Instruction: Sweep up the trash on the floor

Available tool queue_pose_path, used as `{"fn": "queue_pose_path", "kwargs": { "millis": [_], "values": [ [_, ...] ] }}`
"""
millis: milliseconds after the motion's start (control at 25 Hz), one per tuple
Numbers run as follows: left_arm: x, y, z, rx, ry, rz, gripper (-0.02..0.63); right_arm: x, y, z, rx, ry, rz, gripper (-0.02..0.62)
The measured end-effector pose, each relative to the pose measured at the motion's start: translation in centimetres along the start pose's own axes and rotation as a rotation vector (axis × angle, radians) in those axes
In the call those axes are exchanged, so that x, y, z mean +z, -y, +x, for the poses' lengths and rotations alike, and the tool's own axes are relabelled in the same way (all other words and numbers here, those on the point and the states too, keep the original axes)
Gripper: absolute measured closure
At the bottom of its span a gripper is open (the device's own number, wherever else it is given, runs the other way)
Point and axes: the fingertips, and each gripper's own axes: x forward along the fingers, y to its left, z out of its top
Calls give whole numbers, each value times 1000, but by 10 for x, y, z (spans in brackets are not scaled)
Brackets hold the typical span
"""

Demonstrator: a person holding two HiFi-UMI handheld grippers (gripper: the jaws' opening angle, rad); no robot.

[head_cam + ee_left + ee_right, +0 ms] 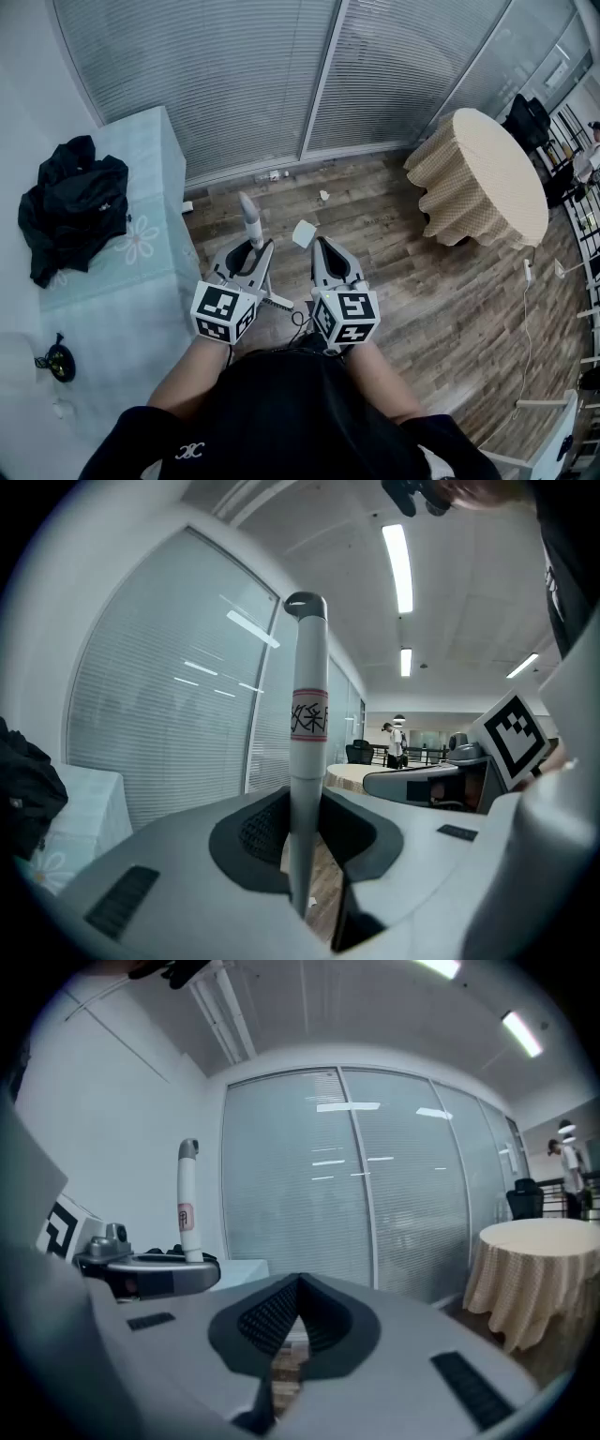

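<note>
I see open floor (412, 281) ahead, bounded by the blinds wall (281, 75), the side table (141, 187) at left and the round table (483, 178) at right. Left gripper (305, 829) jaws are clamped on the upright broom handle (307, 752); right gripper (292, 1299) jaws are together, empty. 2 bits of trash: near scrap (303, 233) just beyond the right jaws, far scrap (323, 195) nearer the wall.

Wood-plank floor (412, 272) below me. One white paper scrap (323, 195) lies far, mid-floor. Round cloth-draped table (478, 178) stands far right.
</note>
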Motion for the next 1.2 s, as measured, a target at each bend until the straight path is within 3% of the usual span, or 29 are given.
{"fn": "queue_pose_path", "kwargs": {
  "millis": [360, 520, 760, 1200],
  "values": [
    [-4, 1, 21, 25, -40, 14, 523, -6, 22, 4, -27, -6, 16, 581],
    [-5, -1, 40, 69, -64, 16, 523, -5, 40, 13, 19, -8, -23, 581],
    [-2, 10, 68, 133, -90, 34, 523, 7, 84, 27, 80, -11, 2, 581],
    [9, 14, 115, 333, -117, 80, 525, -8, 150, 41, 242, -45, 54, 581]
  ]
}}
